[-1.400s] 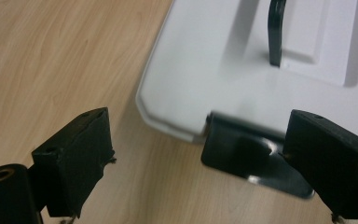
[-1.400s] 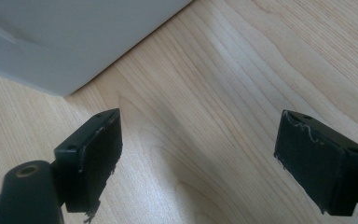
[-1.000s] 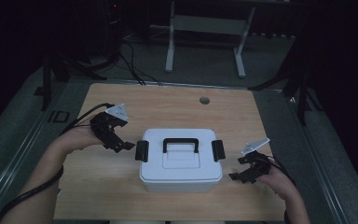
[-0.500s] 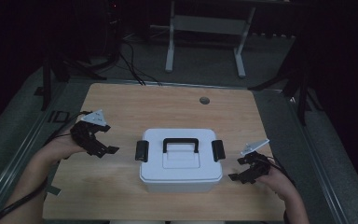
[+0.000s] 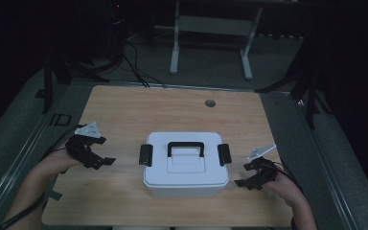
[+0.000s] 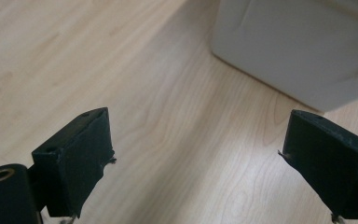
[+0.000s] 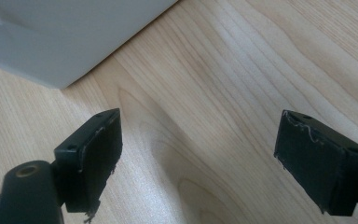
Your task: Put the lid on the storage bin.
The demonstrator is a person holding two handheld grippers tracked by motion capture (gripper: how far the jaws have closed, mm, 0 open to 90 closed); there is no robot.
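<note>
Left gripper (image 5: 100,160) low over table (image 5: 124,115), jaws wide, left of white box (image 5: 186,175), right gripper (image 5: 245,176) likewise wide at its right

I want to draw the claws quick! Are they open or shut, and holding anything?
Left gripper: open, holding nothing, beside the white box.
Right gripper: open, holding nothing, over the table.

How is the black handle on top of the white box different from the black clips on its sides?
The handle sits on the middle of the lid of the white box; the clips sit at the lid's left and right ends. The handle is one wide arch with a gap under it; the clips are two short, solid blocks. The handle runs sideways; each clip runs front to back. Both are black, and neither gripper touches them.
</note>
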